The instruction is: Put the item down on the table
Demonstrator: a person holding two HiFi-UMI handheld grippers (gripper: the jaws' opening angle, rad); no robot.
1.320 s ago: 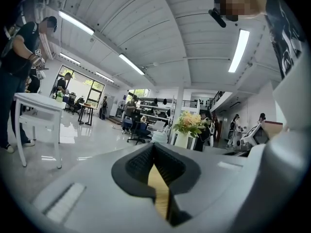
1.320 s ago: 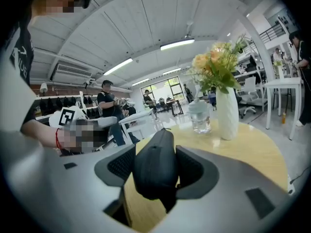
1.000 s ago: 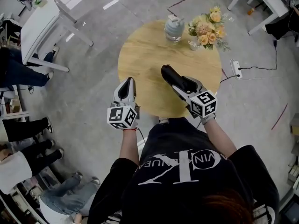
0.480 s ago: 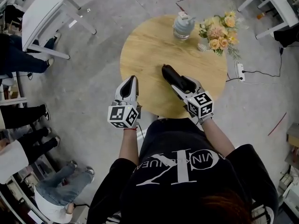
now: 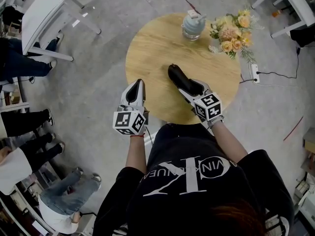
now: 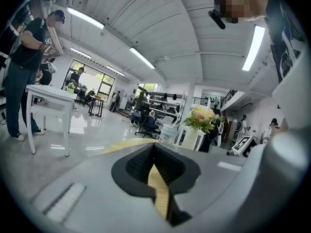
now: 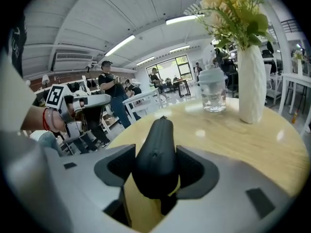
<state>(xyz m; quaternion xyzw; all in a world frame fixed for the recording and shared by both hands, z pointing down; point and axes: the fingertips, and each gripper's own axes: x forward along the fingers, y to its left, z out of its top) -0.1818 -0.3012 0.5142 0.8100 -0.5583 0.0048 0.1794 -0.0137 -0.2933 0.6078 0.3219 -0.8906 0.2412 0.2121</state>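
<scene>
Right hand-held gripper (image 5: 188,87) clamping black zippered case (image 5: 176,76) over round desk (image 5: 157,43); left hand-held gripper (image 5: 137,84) clenched, empty, hovering at desk's near-left edge.

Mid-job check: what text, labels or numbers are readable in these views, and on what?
"CK", large, plus smaller letters, only "VIN" clear: person's black T-shirt.
Cube on left gripper, cube on right gripper: square markers, no words.
Black case in right gripper: no print visible.
Everything else: none readable.

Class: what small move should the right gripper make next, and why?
Probably lower the right gripper slightly, then open it: its jaws are shut on the black case, which hangs over a bare part of the wooden table.
</scene>
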